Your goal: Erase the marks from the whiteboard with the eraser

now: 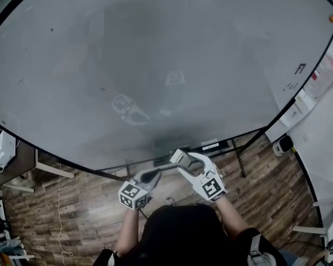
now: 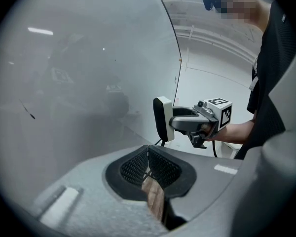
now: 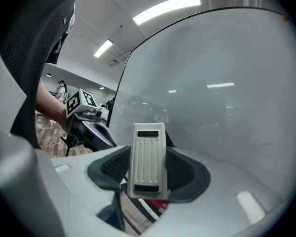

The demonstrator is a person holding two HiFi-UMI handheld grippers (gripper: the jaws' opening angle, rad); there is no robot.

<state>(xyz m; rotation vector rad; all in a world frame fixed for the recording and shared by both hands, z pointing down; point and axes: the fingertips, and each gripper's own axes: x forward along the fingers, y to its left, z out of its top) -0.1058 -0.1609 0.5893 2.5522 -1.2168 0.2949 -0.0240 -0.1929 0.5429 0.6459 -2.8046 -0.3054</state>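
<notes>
The right gripper point(image 1: 181, 158) squeezes the eraser point(image 3: 148, 159) near the whiteboard point(image 1: 155, 65). The left gripper point(image 2: 148, 158) is closed, holding nothing.

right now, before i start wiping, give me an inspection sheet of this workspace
surface: whiteboard mostly grey smears; a few small dark marks remain
job's things: eraser clamped in the right gripper, ribbed back toward that gripper's camera
clutter: small white device on the floor by the board's lower right; pale sheets right of the board
grippers: right gripper shut on the eraser; left gripper shut, nothing between its jaws
cables: white cord lying on the floor at left
surroundings: wood floor; desk at left
</notes>
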